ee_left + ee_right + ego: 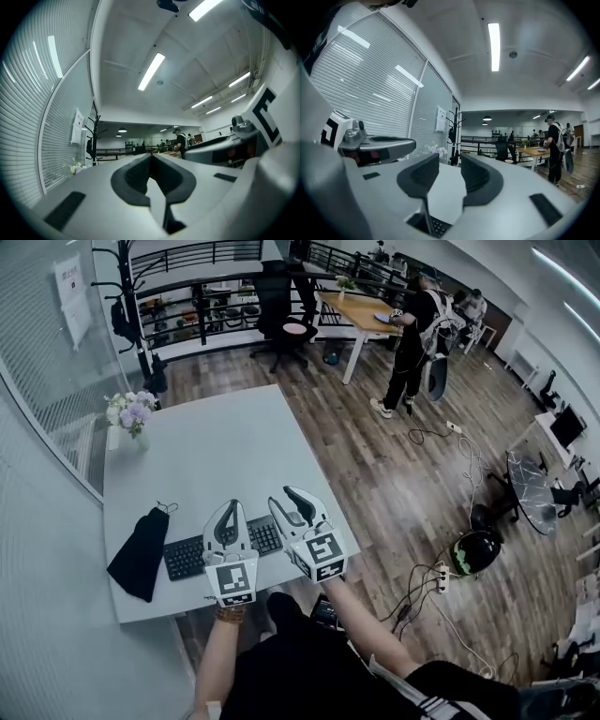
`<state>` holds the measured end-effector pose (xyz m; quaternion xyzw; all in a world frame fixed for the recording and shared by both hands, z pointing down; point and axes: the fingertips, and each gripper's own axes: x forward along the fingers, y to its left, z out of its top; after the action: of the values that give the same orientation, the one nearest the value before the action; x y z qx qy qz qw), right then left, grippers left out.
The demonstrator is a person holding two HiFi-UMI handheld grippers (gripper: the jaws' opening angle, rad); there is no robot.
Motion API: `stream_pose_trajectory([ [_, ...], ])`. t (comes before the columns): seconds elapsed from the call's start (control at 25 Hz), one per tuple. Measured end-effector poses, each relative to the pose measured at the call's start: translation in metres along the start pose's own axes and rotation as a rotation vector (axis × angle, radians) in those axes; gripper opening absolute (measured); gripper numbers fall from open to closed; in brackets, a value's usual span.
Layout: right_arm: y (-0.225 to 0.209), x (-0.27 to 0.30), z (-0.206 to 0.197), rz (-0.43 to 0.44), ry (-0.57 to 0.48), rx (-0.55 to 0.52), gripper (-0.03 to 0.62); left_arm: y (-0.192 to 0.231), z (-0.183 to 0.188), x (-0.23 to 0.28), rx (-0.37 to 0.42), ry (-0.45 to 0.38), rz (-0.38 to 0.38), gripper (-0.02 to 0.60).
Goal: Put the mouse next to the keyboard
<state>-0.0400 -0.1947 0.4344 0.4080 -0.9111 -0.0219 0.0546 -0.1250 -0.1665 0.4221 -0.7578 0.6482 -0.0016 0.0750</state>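
A black keyboard (187, 557) lies near the front edge of the grey-white table (216, 446); a few of its keys show low in the right gripper view (436, 227). No mouse shows in any view. Both grippers hover side by side over the keyboard's right half, pointing away from me. My left gripper (228, 517) has its dark pads meeting at the tips (151, 157), with nothing between them. My right gripper (298, 502) stands to its right, and its pads are parted by a narrow gap (450, 161) that holds nothing.
A black pouch (141, 554) lies left of the keyboard. A vase of flowers (129, 413) stands at the table's far left corner by the glass wall. Beyond the table are wooden floor, a person (412, 334) at a desk, and cables near a helmet (475, 549).
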Motion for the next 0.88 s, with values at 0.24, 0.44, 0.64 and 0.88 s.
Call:
stream_pose_trajectory([
  [0.24,0.018,-0.016,-0.014,-0.001,0.013,0.001,0.120,-0.009,-0.010,-0.022,0.005,0.020,-0.013,0.011],
  [0.44,0.027,-0.028,-0.023,-0.009,0.018,0.005,0.103,-0.011,-0.017,-0.037,0.003,0.039,-0.010,0.012],
  [0.64,0.042,-0.034,-0.039,0.005,0.047,0.010,0.095,-0.012,-0.029,-0.050,0.001,0.055,-0.011,0.011],
  [0.88,0.056,-0.046,-0.053,0.023,0.079,0.011,0.091,-0.018,-0.039,-0.067,-0.013,0.077,-0.007,0.011],
])
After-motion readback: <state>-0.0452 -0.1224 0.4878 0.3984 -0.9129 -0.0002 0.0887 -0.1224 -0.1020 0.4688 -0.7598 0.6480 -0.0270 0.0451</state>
